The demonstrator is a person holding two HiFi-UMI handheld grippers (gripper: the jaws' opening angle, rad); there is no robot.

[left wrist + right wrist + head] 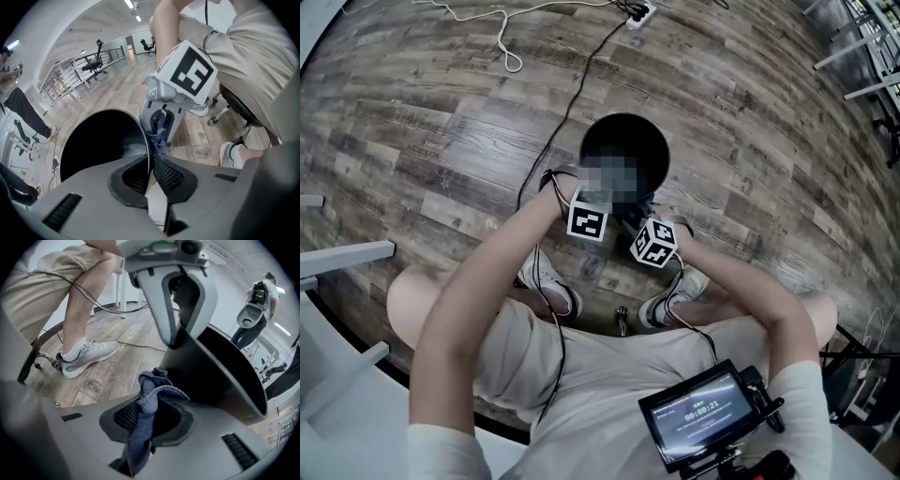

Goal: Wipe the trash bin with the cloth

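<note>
The left gripper is clamped shut on the near rim of the trash bin. The thin black edge runs up between its two pads, with the dark inside of the bin on one side and the outer wall on the other. This looks like a steadying hold.

The bin stands upright on the wooden floor with its mouth open to the ceiling, directly ahead of the seated person's feet.

To the right, the right gripper is closed on the cloth, a blue, denim-like rag. One bunched end sticks out past the jaws and the rest trails back between them.

The coming move turns on how the cloth sits against the bin. From the cloth, the bin's outer wall lies just ahead and to the right, very close. I cannot tell whether cloth and wall already touch. The right gripper is the one that carries the cloth, so the wiping would fall to it, probably working round or down the upright wall beside the left gripper's hold.

In all there is one bin, one cloth and two grippers.
</note>
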